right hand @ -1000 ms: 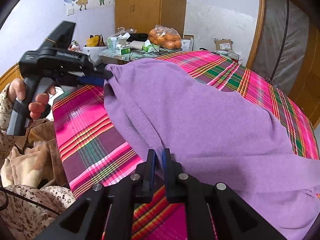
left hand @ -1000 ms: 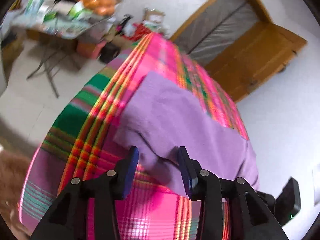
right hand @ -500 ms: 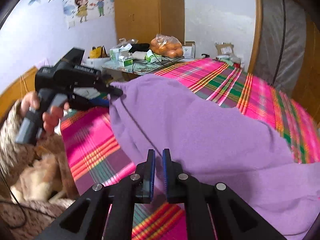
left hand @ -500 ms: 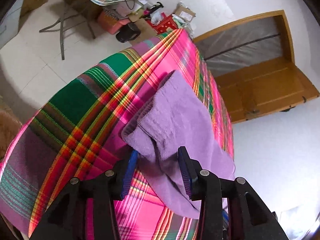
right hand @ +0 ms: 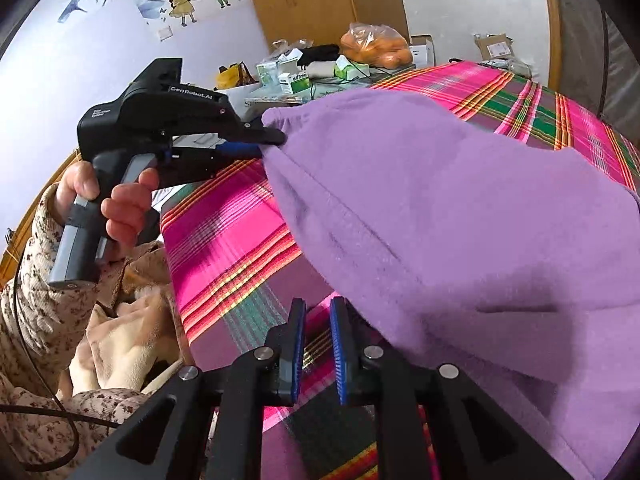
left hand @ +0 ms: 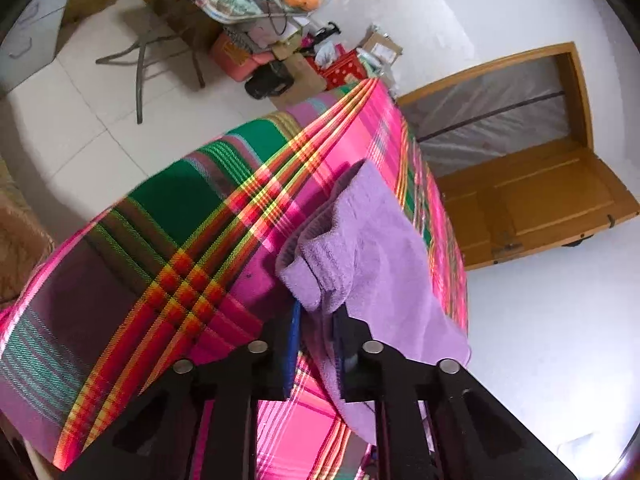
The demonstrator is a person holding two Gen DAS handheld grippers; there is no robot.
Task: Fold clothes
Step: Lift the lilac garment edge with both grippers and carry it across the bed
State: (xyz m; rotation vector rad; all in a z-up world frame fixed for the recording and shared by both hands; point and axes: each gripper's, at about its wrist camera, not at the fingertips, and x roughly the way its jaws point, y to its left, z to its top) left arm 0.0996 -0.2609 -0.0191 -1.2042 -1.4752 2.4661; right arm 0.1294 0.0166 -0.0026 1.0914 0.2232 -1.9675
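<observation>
A purple fleece garment (left hand: 380, 248) lies across a bed with a pink, green and red plaid bedspread (left hand: 180, 240). My left gripper (left hand: 316, 316) is shut on a bunched corner of it and holds that corner above the bed. In the right wrist view the left gripper (right hand: 276, 140), held in a person's hand (right hand: 120, 208), pinches the far left corner of the garment (right hand: 440, 200). My right gripper (right hand: 318, 312) sits low at the garment's near edge with its jaws almost together. Only bedspread (right hand: 224, 240) shows in the thin gap, and the cloth lies just right of its right finger.
A folding table (left hand: 224, 4) beside the bed carries boxes and a bag of oranges (right hand: 376, 48). Boxes and bags crowd the floor at the bed's far corner. A wooden bed frame (left hand: 540, 200) lines the far side. Beige fleece clothing (right hand: 120, 340) lies at the near left.
My left gripper went from open around the garment's corner to shut on it, and the corner now hangs raised. The right gripper stays at the near edge, its gap barely wider.
</observation>
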